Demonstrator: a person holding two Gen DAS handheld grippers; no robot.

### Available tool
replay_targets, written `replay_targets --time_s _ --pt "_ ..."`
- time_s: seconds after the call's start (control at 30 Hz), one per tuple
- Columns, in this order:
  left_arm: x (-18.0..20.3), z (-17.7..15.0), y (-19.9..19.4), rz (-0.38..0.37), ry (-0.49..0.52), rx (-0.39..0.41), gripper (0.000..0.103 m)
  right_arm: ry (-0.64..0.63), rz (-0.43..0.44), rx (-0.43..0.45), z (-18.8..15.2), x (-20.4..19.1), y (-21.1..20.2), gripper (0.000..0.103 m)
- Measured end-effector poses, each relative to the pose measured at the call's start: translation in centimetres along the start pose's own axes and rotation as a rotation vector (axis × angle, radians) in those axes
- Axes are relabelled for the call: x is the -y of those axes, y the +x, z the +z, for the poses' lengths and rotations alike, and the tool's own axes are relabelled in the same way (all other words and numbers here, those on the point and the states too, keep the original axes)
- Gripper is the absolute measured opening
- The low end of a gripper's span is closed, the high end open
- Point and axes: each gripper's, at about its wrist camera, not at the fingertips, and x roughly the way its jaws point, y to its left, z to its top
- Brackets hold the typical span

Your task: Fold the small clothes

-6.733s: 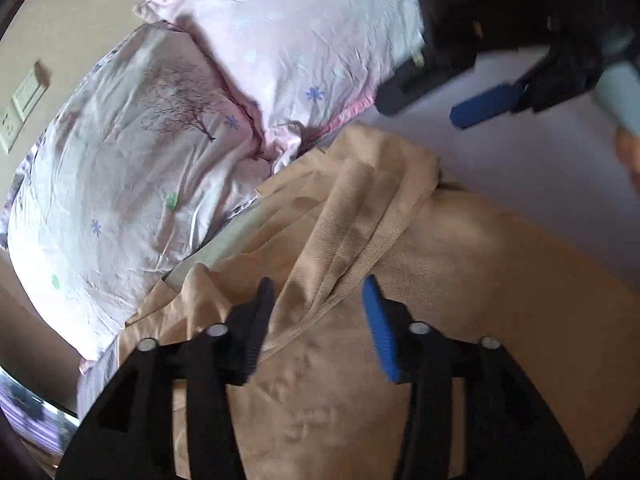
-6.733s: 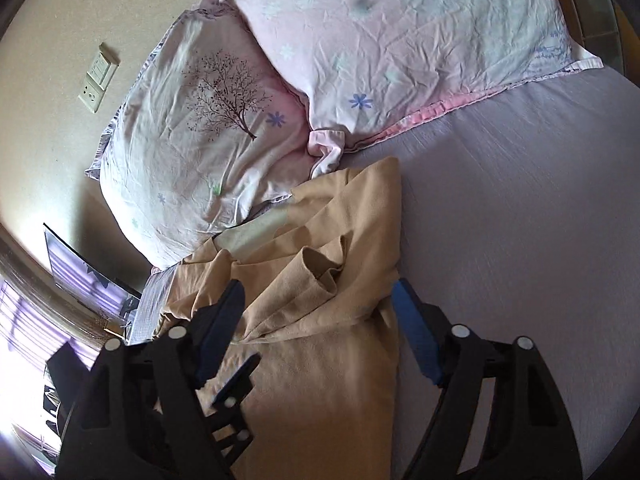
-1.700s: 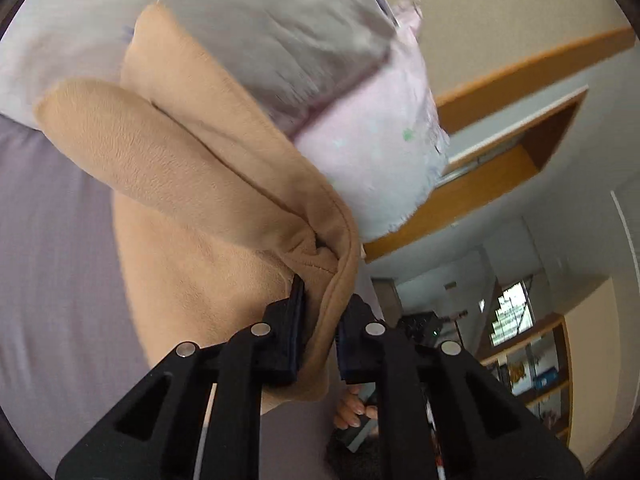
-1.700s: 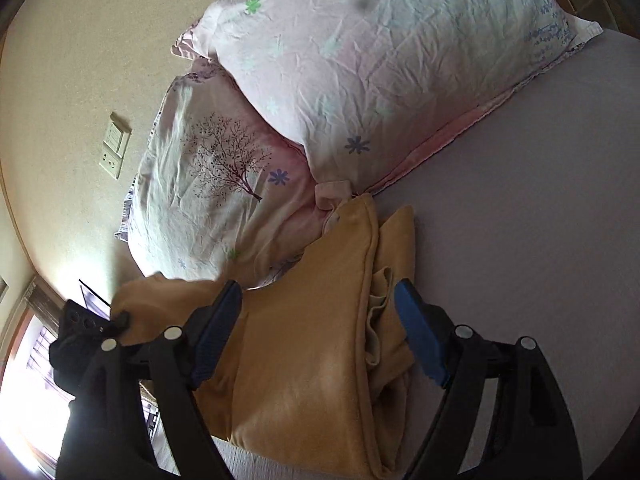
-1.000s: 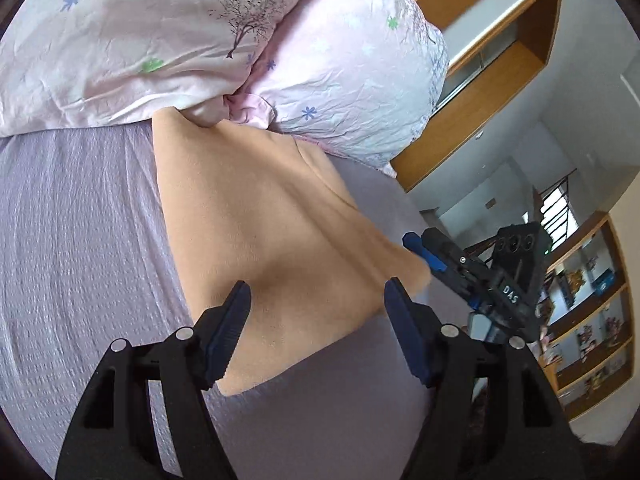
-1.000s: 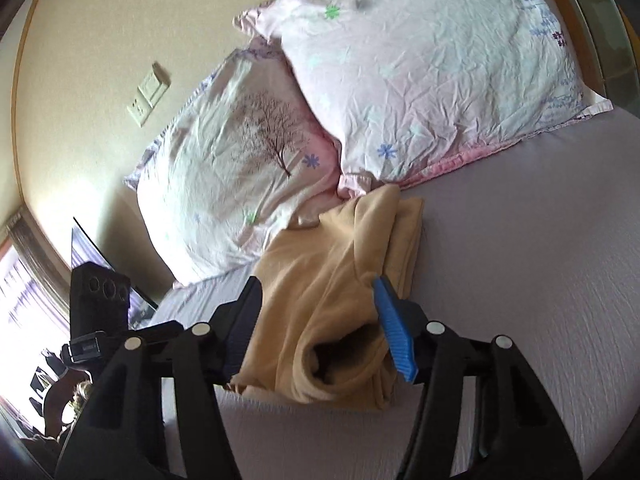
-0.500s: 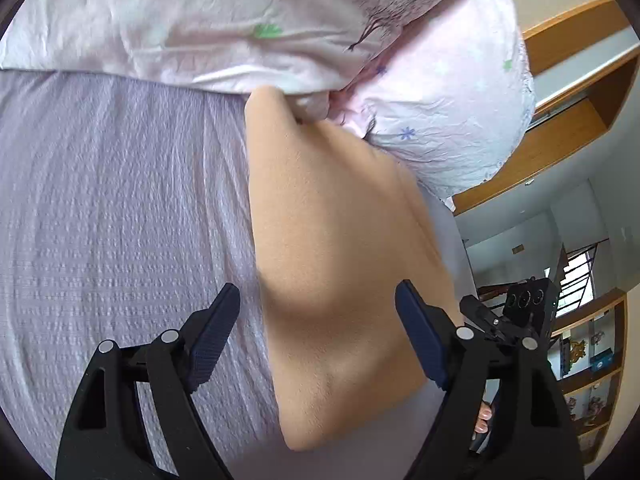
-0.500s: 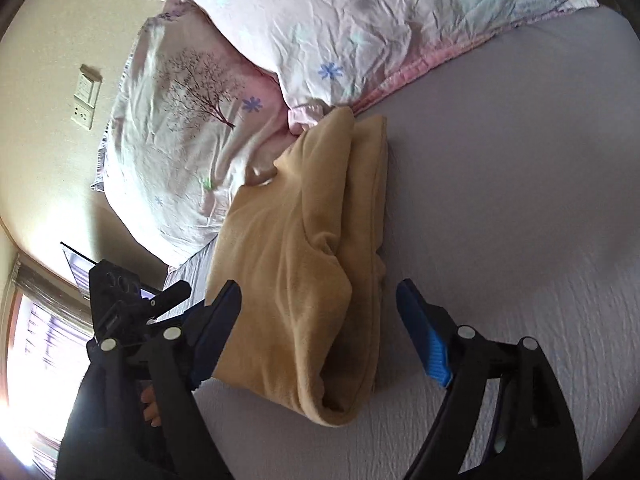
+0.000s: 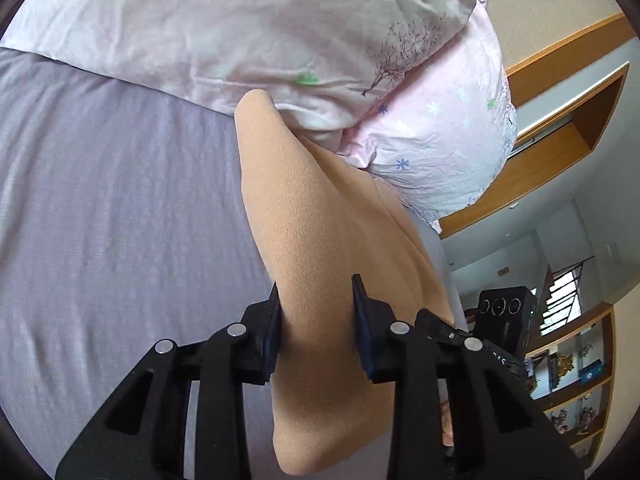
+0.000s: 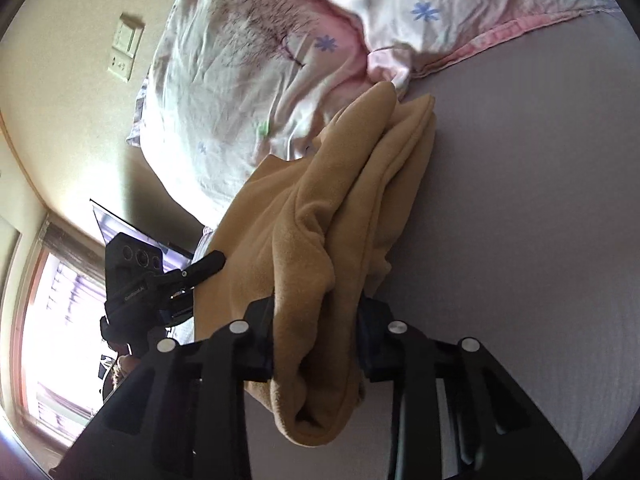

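A tan fleece garment (image 9: 320,240) lies folded lengthwise on the lilac bed sheet (image 9: 120,220), its far end against the pillows. My left gripper (image 9: 316,312) has its jaws closed in on the near end of the smooth folded edge. In the right wrist view the same garment (image 10: 320,220) shows its layered open edge, and my right gripper (image 10: 316,332) has its jaws pressed on the near end of the thick bundle. Each gripper appears in the other's view, the right one (image 9: 504,320) and the left one (image 10: 160,280).
Two pale pink floral pillows (image 9: 280,32) (image 10: 260,60) lie at the head of the bed against a beige wall with switches (image 10: 124,48). A wooden window frame (image 9: 560,120) and shelves (image 9: 572,380) stand beyond the bed. A bright window (image 10: 52,320) is at left.
Both grippers were open and wide above the garment half a second ago. Now both have come down onto its near end and their jaws have closed on the cloth.
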Motion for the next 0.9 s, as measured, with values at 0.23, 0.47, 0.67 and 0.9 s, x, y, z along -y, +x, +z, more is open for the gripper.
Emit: replay_targets --time_s 0.23,0.47,0.67,0.9 --pt "1.1 -4.2 -6.4 0.142 0.187 0.08 0.069 -0.097 -0.192 0.122 -2.0 -2.5 -3.8 0.082" --pt "5.4 -11.8 -7.7 0.448 0.337 0.09 0.102 -0.244 -0.424 0.158 -8.1 -6.6 -7.6 0.101" --pt "5.4 -14.2 -5.2 0.643 0.39 0.032 0.102 -0.334 -0.535 0.038 -11.7 -7.7 -3.6 0.101" --pt "4.9 -14.1 -3.6 0.685 0.395 -0.011 0.102 -0.367 -0.602 -0.008 -13.2 -8.2 -1.0 0.101"
